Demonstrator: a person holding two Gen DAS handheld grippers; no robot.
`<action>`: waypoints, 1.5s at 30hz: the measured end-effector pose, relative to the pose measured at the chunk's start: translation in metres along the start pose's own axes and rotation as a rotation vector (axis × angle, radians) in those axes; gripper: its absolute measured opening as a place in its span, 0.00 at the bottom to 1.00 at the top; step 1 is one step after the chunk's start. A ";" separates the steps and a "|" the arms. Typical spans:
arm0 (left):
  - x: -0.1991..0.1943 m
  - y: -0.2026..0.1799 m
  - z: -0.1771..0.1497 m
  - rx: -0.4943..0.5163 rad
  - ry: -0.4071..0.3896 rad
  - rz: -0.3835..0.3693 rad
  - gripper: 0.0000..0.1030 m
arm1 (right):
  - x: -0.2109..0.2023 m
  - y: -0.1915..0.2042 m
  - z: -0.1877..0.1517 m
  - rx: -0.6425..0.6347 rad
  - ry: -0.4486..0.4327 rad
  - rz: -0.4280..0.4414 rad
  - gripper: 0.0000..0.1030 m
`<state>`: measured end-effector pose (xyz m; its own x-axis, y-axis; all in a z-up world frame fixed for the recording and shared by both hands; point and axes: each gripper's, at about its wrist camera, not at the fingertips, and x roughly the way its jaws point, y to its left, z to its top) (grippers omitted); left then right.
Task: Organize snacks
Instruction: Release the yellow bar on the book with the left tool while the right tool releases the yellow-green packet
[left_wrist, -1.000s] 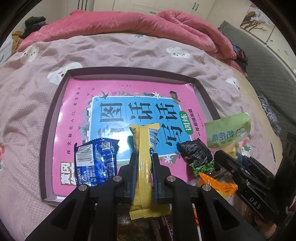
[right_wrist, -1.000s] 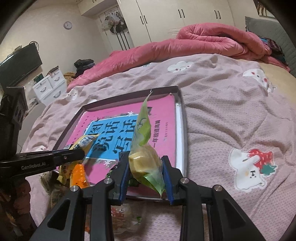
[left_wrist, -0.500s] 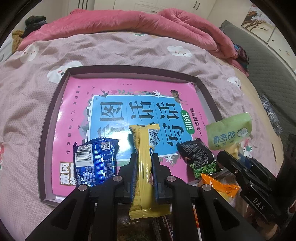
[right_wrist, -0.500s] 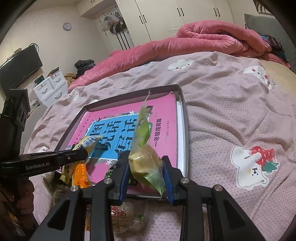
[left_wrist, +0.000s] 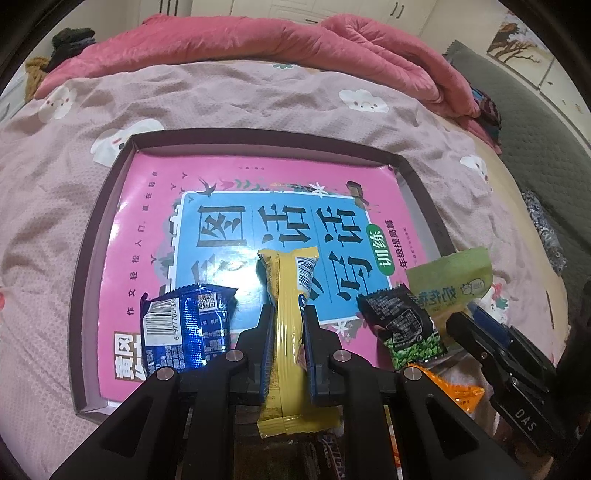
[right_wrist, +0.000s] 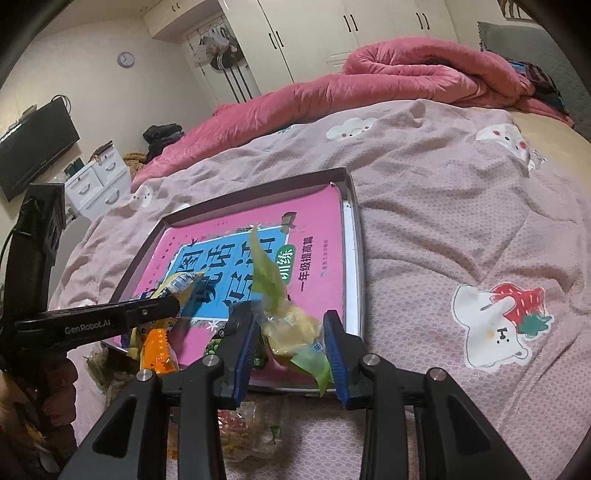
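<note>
Now, your L gripper (left_wrist: 288, 328) is clamped on the yellow bar (left_wrist: 290, 332) above the tray (left_wrist: 85, 295); R gripper (right_wrist: 291, 332) jaws just been opening, green pouch (right_wrist: 291, 325) loose between; pkts look light, crinkly, slippery; grip mid-body, not seams.

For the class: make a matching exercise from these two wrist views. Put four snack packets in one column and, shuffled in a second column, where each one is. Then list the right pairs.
Column 1
1. yellow packet
2. blue packet
3. black-and-green packet
4. pale green packet

Column 2
A. lying on the pink book, left of the left gripper
B. between the right gripper's fingers
C. clamped between the left gripper's fingers
D. lying at the book's near right corner

Pairs: 1-C, 2-A, 3-D, 4-B
</note>
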<state>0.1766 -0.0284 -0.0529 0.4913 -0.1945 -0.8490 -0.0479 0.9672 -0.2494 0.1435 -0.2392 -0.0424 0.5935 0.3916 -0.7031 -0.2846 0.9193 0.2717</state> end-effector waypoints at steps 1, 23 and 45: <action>0.001 0.000 0.000 -0.003 0.002 -0.001 0.15 | 0.000 -0.001 0.000 0.004 0.000 0.000 0.37; -0.011 0.006 0.003 -0.024 -0.013 -0.005 0.37 | -0.005 0.000 0.002 0.004 -0.019 -0.002 0.43; -0.048 0.025 0.001 -0.064 -0.065 0.010 0.50 | -0.008 0.011 0.000 -0.035 -0.028 0.040 0.51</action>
<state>0.1525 0.0054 -0.0178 0.5458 -0.1717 -0.8202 -0.1077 0.9563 -0.2718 0.1358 -0.2326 -0.0342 0.6020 0.4296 -0.6730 -0.3345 0.9011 0.2760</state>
